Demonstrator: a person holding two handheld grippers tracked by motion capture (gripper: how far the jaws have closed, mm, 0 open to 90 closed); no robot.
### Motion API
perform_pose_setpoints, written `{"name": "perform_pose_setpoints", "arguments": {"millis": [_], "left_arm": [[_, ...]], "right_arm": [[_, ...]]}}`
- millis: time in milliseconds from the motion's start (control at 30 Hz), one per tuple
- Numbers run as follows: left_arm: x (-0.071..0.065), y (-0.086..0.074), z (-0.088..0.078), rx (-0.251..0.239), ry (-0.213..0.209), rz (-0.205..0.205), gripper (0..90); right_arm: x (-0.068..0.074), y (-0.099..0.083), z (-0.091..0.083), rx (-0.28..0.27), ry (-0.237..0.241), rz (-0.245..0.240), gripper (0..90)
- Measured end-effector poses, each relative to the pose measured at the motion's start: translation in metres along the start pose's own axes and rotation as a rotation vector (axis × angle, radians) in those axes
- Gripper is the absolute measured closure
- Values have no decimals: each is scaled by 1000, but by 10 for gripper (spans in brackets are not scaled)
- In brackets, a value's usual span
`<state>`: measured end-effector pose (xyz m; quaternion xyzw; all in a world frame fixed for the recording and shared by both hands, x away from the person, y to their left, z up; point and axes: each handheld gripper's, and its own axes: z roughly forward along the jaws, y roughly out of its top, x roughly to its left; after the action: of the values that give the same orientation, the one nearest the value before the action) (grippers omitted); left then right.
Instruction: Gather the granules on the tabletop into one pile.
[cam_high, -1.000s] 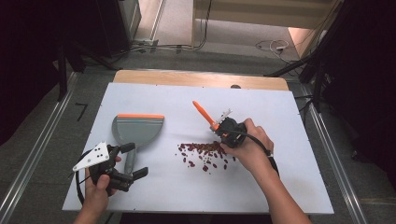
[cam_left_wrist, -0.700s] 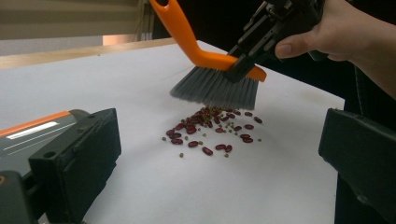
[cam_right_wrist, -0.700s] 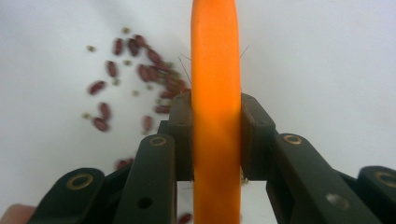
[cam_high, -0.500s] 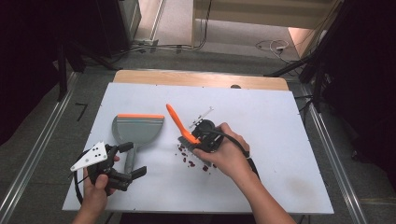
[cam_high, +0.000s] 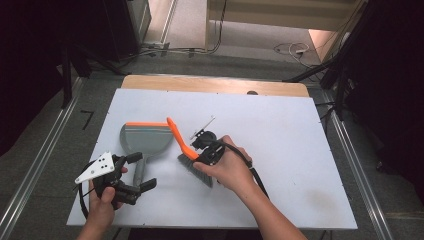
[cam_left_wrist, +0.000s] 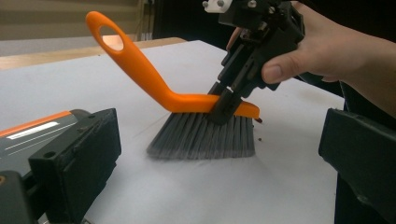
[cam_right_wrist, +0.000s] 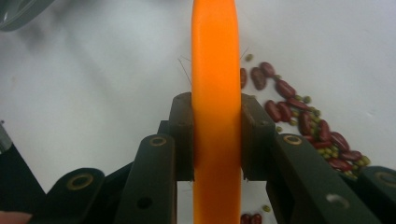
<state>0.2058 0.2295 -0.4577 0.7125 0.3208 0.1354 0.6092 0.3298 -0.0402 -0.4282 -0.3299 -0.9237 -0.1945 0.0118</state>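
Clamping a smooth orange curved-handled brush (cam_left_wrist: 187, 105), grey bristles splayed.

Looked like a lab or test rig setup: white table (cam_high: 300, 150) over a wooden board (cam_high: 215, 83), metal floor rails (cam_high: 45, 165), loose cables (cam_high: 290, 49) and dark curtains (cam_high: 390, 75) around.

1. An orange-backed brush (cam_left_wrist: 187, 100) with grey bristles (cam_left_wrist: 203, 135) on a white table (cam_high: 280, 130).
2. A grey dustpan (cam_high: 145, 141) edged with an orange strip on its far side.
3. Dark red beans (cam_right_wrist: 299, 121) mixed with small green ones.
4. Black jaws on both grippers; the left gripper (cam_high: 132, 172) carries a pale grey plate.
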Motion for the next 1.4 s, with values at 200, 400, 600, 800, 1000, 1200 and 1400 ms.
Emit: {"name": "perform_pose_setpoints", "arguments": {"millis": [200,400,600,800,1000,1200,1400], "left_arm": [[0,0,1,1,1,0,1],[-1,0,2,4,-2,1,1],[-1,0,2,5,-3,1,1],[-1,0,2,7,-1,1,1],[-1,0,3,10,-2,4,1],[-1,0,2,3,-2,2,1],[-1,0,1,1,-5,4,1]], "right_arm": [[-20,-7,-4,0,-6,51,689],[-40,-17,-12,-7,-19,89,688],[-56,-25,-19,-9,-37,122,689],[-62,-30,-24,-16,-44,135,689],[-50,-19,-29,-52,-5,124,689],[-30,5,-13,-42,31,109,688],[-35,17,4,-26,15,162,689]]}}
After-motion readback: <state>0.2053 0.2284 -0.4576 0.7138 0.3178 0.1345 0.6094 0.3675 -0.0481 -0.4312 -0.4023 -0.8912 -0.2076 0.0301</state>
